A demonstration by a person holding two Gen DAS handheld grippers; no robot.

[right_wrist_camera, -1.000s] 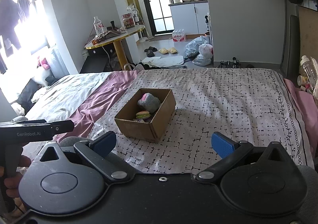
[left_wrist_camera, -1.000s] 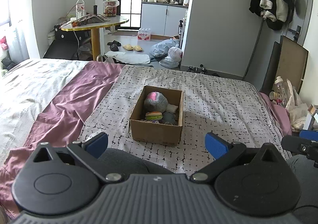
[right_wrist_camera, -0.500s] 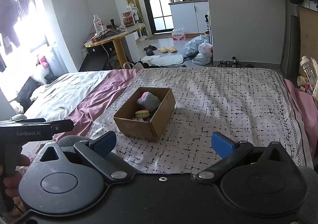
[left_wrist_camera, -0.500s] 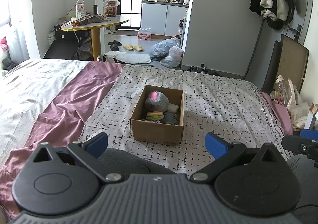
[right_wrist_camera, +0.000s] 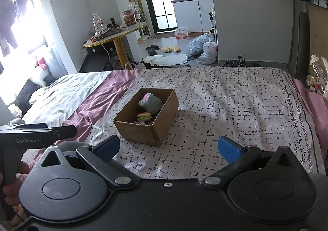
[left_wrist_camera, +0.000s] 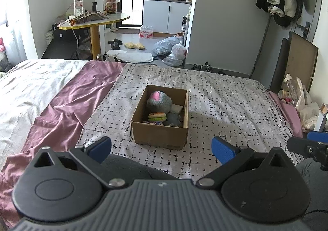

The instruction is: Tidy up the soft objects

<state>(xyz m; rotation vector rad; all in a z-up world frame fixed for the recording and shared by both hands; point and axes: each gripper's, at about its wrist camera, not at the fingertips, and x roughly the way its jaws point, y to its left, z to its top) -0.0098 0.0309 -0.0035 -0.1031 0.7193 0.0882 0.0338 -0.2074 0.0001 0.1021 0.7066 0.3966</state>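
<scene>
A brown cardboard box [left_wrist_camera: 160,134] stands on the patterned white bedspread [left_wrist_camera: 225,108]. It holds a grey and pink plush [left_wrist_camera: 158,100], a toy burger [left_wrist_camera: 157,117] and other soft items. The box also shows in the right wrist view [right_wrist_camera: 141,130], with the plush [right_wrist_camera: 150,102] and burger [right_wrist_camera: 144,116] inside. My left gripper [left_wrist_camera: 162,148] is open and empty, held back from the box's near side. My right gripper [right_wrist_camera: 169,148] is open and empty, near the box's near right corner.
A purple sheet [left_wrist_camera: 61,108] and grey bedding [left_wrist_camera: 24,83] lie left of the bedspread. A round table [left_wrist_camera: 94,21] stands beyond the bed. Bottles and bags [left_wrist_camera: 295,95] sit at the bed's right edge. The left gripper's body [right_wrist_camera: 37,134] shows at the right view's left edge.
Both views have shifted slightly, so the box sits a little farther left in the right wrist view. Both grippers stay open and empty.
</scene>
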